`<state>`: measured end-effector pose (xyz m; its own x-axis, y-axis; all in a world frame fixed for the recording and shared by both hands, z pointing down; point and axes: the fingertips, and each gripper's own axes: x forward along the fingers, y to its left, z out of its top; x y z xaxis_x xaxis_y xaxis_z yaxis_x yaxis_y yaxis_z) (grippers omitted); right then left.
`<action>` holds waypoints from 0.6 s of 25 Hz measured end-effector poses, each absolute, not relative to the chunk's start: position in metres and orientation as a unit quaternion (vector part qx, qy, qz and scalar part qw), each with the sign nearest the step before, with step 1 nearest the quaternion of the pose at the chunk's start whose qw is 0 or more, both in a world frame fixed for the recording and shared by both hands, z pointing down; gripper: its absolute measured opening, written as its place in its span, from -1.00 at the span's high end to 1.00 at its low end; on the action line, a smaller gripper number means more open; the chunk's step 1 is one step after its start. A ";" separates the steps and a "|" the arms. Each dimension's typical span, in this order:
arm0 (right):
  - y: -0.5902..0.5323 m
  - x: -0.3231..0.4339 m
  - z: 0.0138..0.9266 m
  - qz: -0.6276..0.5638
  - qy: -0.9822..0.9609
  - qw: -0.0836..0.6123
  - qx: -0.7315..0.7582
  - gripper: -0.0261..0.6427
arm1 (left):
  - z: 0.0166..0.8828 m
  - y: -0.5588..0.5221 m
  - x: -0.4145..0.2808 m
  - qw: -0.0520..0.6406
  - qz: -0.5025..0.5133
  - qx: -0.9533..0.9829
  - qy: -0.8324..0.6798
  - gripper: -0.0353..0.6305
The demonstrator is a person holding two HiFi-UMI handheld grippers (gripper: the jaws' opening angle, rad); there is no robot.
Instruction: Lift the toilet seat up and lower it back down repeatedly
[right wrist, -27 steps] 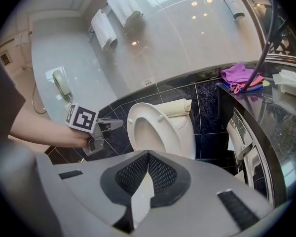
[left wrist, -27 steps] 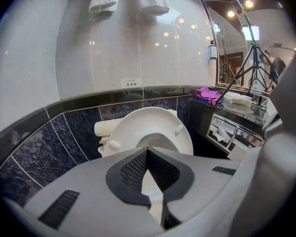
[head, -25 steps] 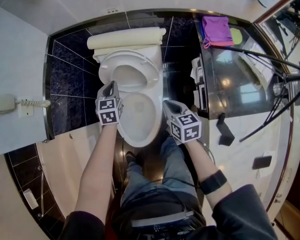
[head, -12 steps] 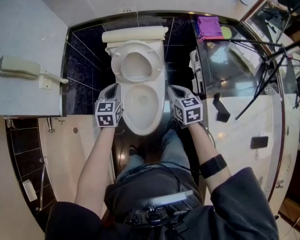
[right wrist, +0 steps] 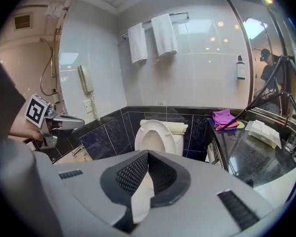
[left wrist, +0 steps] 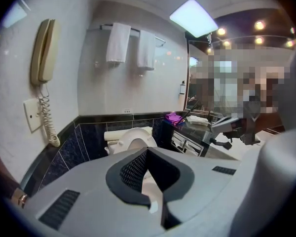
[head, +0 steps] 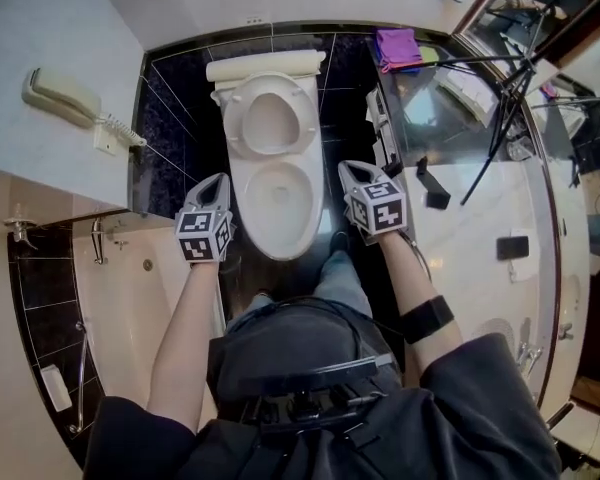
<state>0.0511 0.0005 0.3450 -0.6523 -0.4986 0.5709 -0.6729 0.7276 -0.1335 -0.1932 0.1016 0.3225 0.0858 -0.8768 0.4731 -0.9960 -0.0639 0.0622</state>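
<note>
The white toilet stands in the middle of the head view, and its bowl is uncovered. Its seat is raised and leans back against the cream tank lid. My left gripper hangs left of the bowl, shut and empty, apart from the toilet. My right gripper hangs right of the bowl, also shut with nothing in it. In the left gripper view the raised seat shows beyond the closed left gripper. In the right gripper view the seat stands past the right gripper.
A wall phone with a coiled cord hangs on the left. A bathtub edge lies left of the toilet. At the right is a black glossy counter with a purple cloth and tripod legs. Towels hang above.
The seat has gone from tilted to upright against the tank. My left gripper has left its edge. Both grippers have drawn back from the toilet and risen.
</note>
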 end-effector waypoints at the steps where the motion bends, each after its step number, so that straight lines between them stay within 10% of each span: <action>1: 0.006 0.052 0.343 0.168 -0.893 0.256 0.331 0.88 | 0.321 0.109 -0.193 0.188 0.157 0.714 -0.656 0.90; 15: 0.056 0.076 0.359 0.187 -0.877 0.256 0.361 0.88 | 0.325 0.148 -0.184 0.182 0.160 0.733 -0.636 0.90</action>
